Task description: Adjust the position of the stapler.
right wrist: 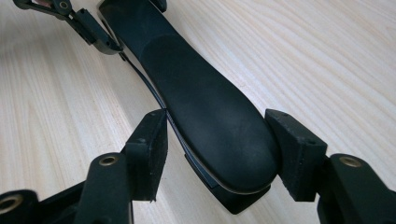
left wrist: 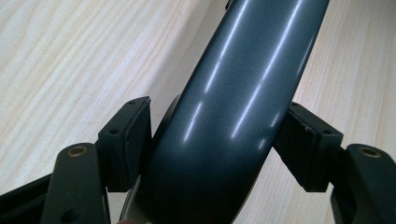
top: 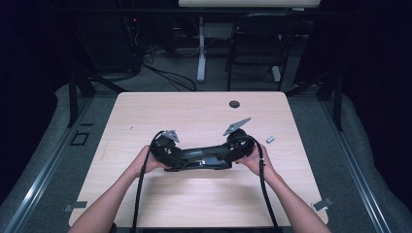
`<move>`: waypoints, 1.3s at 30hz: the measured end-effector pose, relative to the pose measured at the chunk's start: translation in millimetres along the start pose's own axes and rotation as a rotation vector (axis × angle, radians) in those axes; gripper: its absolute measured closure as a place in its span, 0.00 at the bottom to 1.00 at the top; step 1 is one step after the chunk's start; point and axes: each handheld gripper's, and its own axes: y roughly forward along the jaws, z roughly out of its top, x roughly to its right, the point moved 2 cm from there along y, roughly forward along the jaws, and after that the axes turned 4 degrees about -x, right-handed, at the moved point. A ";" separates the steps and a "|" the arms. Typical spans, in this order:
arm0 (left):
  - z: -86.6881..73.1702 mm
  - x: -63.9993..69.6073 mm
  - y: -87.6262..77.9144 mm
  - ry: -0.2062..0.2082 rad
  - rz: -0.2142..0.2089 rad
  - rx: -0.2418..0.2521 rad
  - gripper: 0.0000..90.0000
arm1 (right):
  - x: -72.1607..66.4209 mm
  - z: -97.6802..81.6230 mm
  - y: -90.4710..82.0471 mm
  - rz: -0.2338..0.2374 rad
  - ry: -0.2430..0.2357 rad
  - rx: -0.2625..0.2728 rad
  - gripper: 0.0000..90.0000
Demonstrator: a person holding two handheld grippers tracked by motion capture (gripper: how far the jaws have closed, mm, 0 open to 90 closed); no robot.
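— Black rubber on one end and glossy grey plastic on the other: that was the armrest I had between my two tools. It lay across the counter, a little below the middle of the high view.

— How were the tools set on it?

— My right tool stood at a middling width, with both pads against the sides of the matte padded end. My left tool straddled the shiny curved end. Its pad at the right of the frame touched the plastic. The one at the left sat just beside it in shadow, so I could not tell whether that grip was pressing.

— So what worried you?

— Mostly the glossy side. I judged that a smooth, rounded surface would slide out of a loose hold. Had I lifted then, that end could have dropped and swung on my right tool.

— And the right?

— It held close to the rounded tip. A hard squeeze there might have squirted the pad out forward. A swinging armrest could also have knocked the small grey piece lying near it, to the right.
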 end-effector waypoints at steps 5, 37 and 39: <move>1.7 -2.2 0.4 0.012 0.000 -0.011 0.32 | -3.9 -1.2 0.4 -0.011 -0.001 -0.008 0.48; 3.1 7.8 1.3 0.036 -0.018 0.007 0.35 | -7.7 -3.4 -3.7 -0.002 -0.036 -0.040 0.50; 2.7 9.8 1.2 0.039 -0.015 0.007 0.35 | -9.8 -3.5 -4.6 -0.028 -0.070 -0.063 0.50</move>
